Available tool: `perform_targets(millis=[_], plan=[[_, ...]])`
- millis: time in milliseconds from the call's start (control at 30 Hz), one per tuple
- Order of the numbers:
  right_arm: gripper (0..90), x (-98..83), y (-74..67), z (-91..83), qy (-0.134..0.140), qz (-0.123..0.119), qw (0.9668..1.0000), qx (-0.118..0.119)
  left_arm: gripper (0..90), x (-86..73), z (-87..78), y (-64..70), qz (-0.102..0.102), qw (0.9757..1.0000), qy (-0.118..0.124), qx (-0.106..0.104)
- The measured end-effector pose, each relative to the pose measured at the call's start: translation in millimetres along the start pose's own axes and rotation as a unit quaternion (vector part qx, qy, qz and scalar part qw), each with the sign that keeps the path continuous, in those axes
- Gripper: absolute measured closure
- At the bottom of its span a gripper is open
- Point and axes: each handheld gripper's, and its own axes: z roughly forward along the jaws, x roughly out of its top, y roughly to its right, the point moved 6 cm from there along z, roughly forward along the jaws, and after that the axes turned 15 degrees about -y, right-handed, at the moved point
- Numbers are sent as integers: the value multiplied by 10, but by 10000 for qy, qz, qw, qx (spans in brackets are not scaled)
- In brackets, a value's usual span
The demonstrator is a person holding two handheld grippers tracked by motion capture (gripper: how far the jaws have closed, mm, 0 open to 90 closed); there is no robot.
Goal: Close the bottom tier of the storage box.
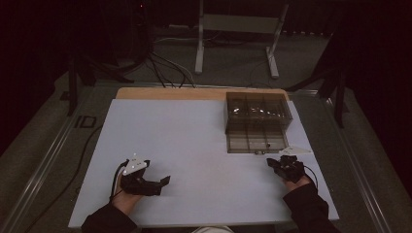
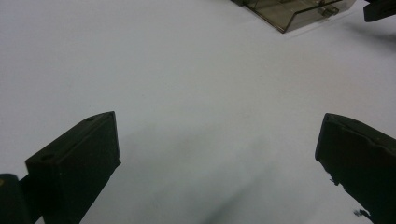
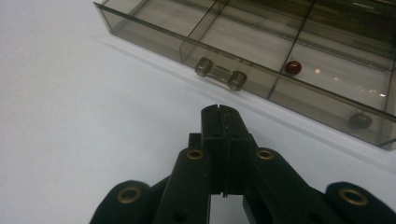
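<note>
there are no words, numbers, labels or signs to read here, not on the worktop [image 1: 194, 145], not on the clear drawer box [image 1: 257, 121].

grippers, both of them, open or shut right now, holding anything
left gripper: open, holding nothing.
right gripper: shut, holding nothing, just short of the drawer handle.

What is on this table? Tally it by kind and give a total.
Grippers: 2, left gripper and right gripper
Drawer unit: 1
Small balls in its open drawer: 2, red ball and dark ball
Total: 5
</note>
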Motion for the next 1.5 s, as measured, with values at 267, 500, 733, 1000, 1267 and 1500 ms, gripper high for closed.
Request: perform_targets(millis=[267,500,733,1000,1267,1500], plan=[[900,28,55,-1,69,8,9999,-121,11,2,0,4,13,10000,-1,12],[900,69,115,25,79,11,9997,-225,11,3,3,5,11,10000,-3,16],[900,88,125,84,15,-38,9996,-287,11,2,12,4,28,10000,-17,-29],[900,117,129,141,-14,-41,9996,-279,11,7,6,-2,13,10000,8,-6],[900,132,166,176,-48,-6,9996,-283,11,6,14,9,49,10000,16,-13],[900,145,163,210,-88,-36,9995,-287,11,5,7,-6,36,10000,44,-5]])
